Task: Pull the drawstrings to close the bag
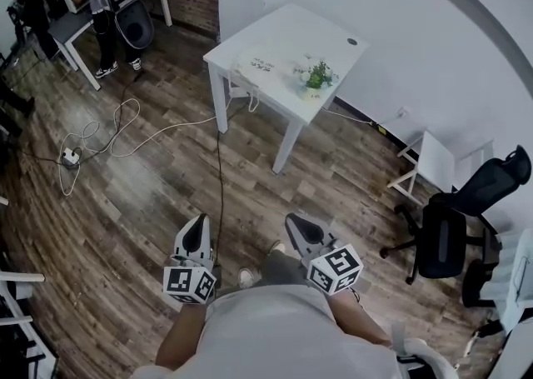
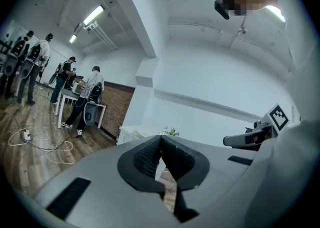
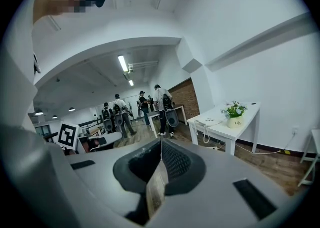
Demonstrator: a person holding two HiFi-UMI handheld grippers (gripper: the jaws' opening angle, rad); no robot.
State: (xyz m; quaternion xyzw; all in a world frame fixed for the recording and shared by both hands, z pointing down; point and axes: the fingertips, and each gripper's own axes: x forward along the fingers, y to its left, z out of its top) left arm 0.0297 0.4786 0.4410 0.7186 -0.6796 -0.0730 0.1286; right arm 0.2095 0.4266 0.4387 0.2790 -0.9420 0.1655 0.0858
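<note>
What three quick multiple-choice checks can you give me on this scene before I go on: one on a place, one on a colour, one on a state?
1. Where does the potted plant stand?
A. on the white table
B. on a shelf
C. on a windowsill

2. What colour is the office chair at the right of the head view?
A. white
B. red
C. black

3. How do the jaws of the left gripper stand?
A. wide apart
B. together, with nothing between them
C. clamped on a cord

Key:
1 A, the plant sits on the tabletop near its right edge in the head view.
2 C, its seat, back and base are all black.
3 B, the left gripper view shows the two ribbed pads meeting at the tip with nothing in the gap.
</note>
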